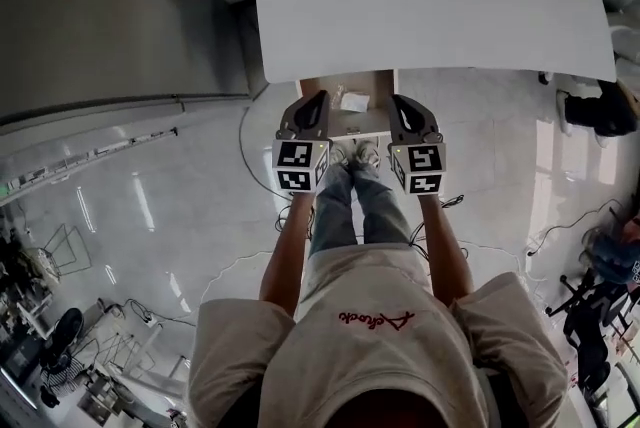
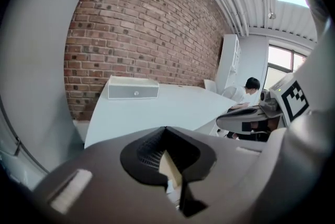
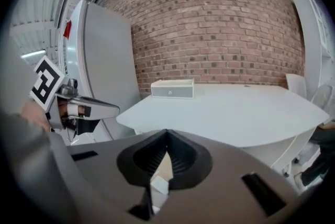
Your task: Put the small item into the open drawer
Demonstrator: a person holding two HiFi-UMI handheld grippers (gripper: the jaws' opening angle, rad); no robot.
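Item (image 1: 354,101): flat, likely light, limp; in drawer (image 1: 380,88), upper centre.
Hold: its edge.
Left gripper (image 1: 318,100), right gripper (image 1: 399,104): closed, empty.

The open drawer (image 1: 378,88) stood clear from above, though the desk (image 1: 450,6) edge overhung its rear. A grey cabinet (image 1: 100,16) walled the left, and the floor (image 1: 200,216) lay open.

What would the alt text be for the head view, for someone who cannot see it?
Seen from above, a person holds the left gripper and right gripper side by side over an open drawer of a white table. A small white item lies in the drawer; both grippers are shut and empty.
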